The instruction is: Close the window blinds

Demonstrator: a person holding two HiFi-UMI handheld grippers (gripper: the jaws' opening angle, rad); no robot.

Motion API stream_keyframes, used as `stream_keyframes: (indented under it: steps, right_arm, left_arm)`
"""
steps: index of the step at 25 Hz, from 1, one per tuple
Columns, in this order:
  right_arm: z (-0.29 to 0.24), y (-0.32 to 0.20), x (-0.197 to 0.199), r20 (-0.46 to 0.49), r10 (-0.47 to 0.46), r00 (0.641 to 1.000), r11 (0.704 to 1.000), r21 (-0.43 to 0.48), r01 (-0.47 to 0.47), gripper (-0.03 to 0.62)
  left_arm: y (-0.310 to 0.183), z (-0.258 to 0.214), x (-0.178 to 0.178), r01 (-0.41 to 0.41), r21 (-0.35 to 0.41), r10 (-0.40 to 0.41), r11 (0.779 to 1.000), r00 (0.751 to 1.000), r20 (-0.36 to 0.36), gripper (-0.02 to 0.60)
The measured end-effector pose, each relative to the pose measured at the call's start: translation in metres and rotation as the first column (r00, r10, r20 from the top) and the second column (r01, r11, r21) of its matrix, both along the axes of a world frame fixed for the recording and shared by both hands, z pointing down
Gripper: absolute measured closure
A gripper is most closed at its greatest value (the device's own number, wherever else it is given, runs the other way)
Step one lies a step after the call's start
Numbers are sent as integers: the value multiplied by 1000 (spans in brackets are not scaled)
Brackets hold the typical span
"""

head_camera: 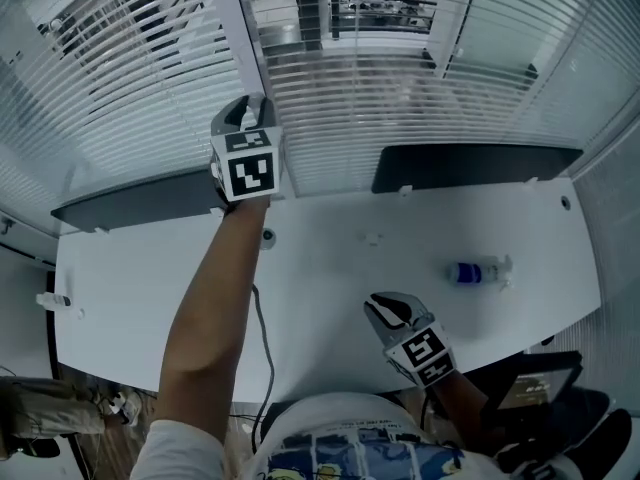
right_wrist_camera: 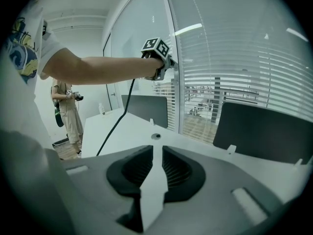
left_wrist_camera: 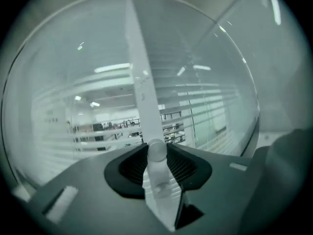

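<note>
White slatted blinds (head_camera: 400,98) cover the windows behind the desk, their slats tilted so the room beyond shows through. My left gripper (head_camera: 248,108) is raised at the white window post (head_camera: 250,28) between two blinds. In the left gripper view, the left gripper (left_wrist_camera: 156,150) is shut on the white wand (left_wrist_camera: 159,185), whose rounded end sits between the dark pads. My right gripper (head_camera: 383,311) hangs low over the desk's near edge. Its jaws (right_wrist_camera: 157,155) stand slightly apart with nothing between them. The blinds (right_wrist_camera: 234,67) also show in the right gripper view.
A white desk (head_camera: 330,278) runs below the windows with two dark panels (head_camera: 475,166) at its back edge. A water bottle (head_camera: 478,272) lies on its right side. A black cable (head_camera: 262,338) hangs from my left arm. A person (right_wrist_camera: 66,111) stands at the far left.
</note>
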State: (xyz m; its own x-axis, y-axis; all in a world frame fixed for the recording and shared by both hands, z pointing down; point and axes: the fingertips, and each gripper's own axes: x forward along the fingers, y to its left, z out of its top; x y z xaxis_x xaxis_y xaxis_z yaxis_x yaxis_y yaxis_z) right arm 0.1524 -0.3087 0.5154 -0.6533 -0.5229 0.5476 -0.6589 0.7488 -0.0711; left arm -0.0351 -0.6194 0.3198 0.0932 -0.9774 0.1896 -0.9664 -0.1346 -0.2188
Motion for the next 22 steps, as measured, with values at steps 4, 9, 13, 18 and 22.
stream_keyframes:
  steps: [4,9,13,18,22]
  right_arm:
    - [-1,-1,0,8,8,1000,1000,0,-8,546]
    - [3,-1,5,-6,12,1000,1000,-5,-12,546]
    - [1,-2,2,2,7,1000,1000,1,-7,546]
    - [1,-1,1,1,3,1000,1000,-8,-3,546]
    - [2,0,2,-2,2,1000,1000,-8,-2,546]
  left_arm:
    - [0,3,-5,-3,-30,-10,1000,906,-424,448]
    - [2,1,-8,-5,-25,-4,1000,928,-372,445]
    - [2,-1,-7,-15,-21,11,1000,979,-204,434]
    - [6,-6,7,-30,49,9,998,925,380,403]
    - [5,1,12,-54,49,15,997,811,585,445]
